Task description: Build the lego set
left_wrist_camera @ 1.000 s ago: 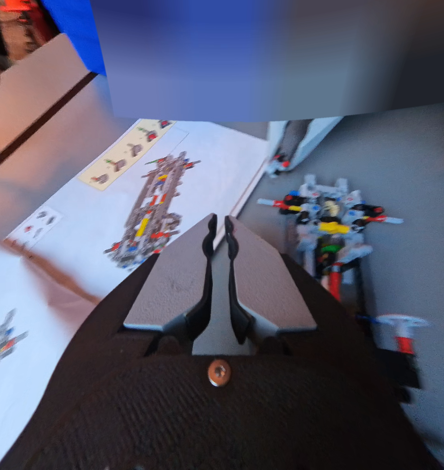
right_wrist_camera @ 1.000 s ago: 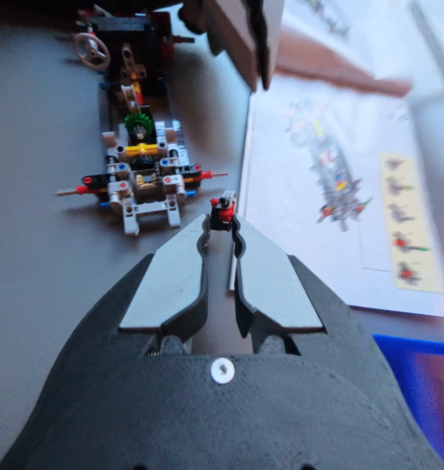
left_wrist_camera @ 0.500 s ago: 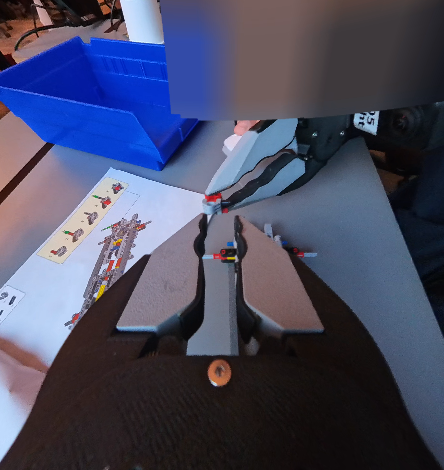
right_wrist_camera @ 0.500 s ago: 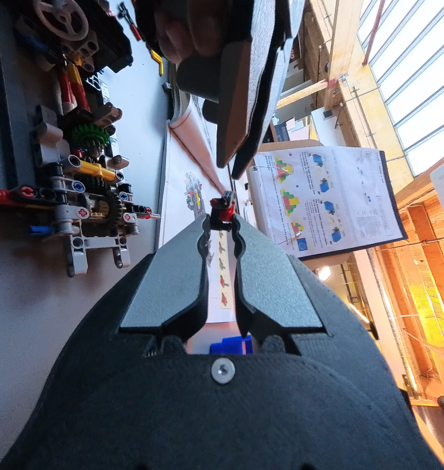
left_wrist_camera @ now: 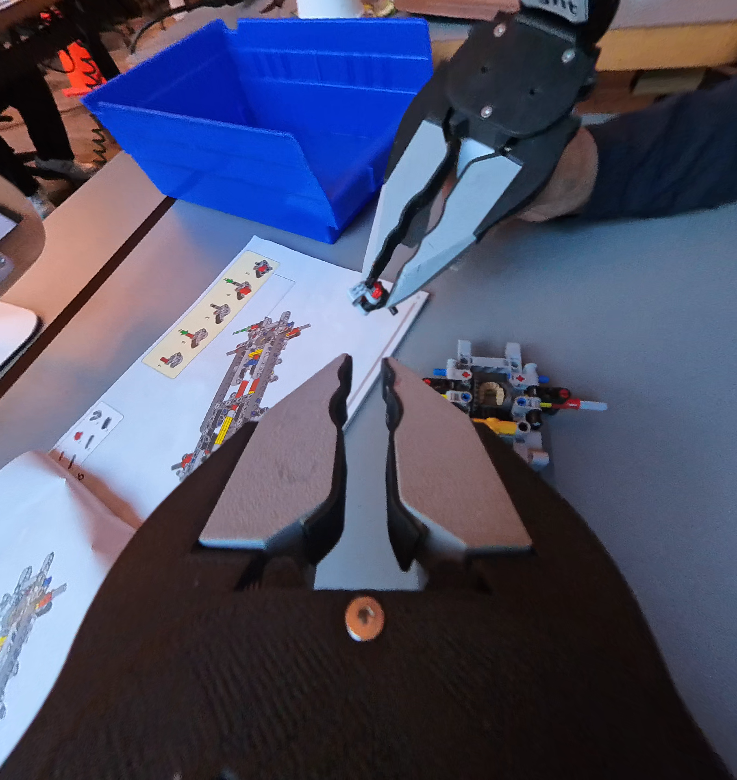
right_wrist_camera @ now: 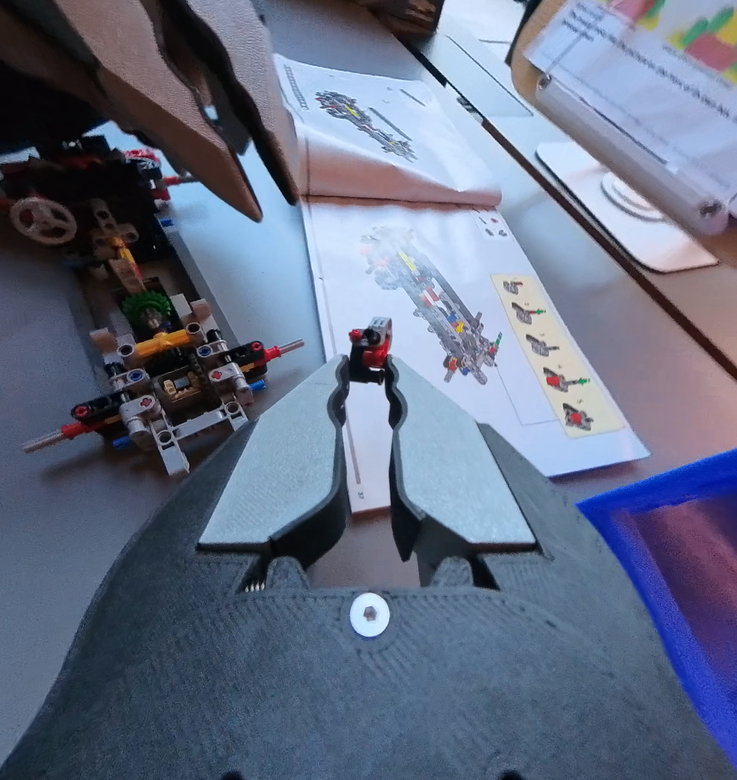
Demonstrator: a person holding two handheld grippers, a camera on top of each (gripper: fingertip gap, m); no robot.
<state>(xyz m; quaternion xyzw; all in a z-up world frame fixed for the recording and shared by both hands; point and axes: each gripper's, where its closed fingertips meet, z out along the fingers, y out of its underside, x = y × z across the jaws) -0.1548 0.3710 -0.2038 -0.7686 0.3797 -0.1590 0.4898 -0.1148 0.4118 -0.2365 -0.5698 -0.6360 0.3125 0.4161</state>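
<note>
A: Since a moment ago both views have steadied. The right gripper (right_wrist_camera: 364, 367) has swung back down from pointing toward the windows and now hangs over the open white instruction booklet (right_wrist_camera: 409, 405), and the left gripper (left_wrist_camera: 365, 371) has narrowed its gap.

B: And the piece?

A: The small red, black and grey brick sub-assembly (right_wrist_camera: 370, 352) sits at the right gripper's tips, both pads pressed on its black lower part, the grey clip sticking out beyond. It hovers just above the booklet's corner nearest the blue plastic bin (left_wrist_camera: 269, 126).

B: The left one?

A: Its jaws stand slightly apart with nothing between them; only the booklet's edge and the grey table (left_wrist_camera: 611, 295) show through the gap.

B: What lies around the booklet?

A: Just beside its edge, on the table, the grey-and-black brick chassis with a yellow axle and green gear (right_wrist_camera: 159, 358). Beyond the booklet, a stand with printed sheets (right_wrist_camera: 654, 105).

B: Handling advice?

A: I'd judge the pinch shallow, so slow, level moves suit it best.
</note>
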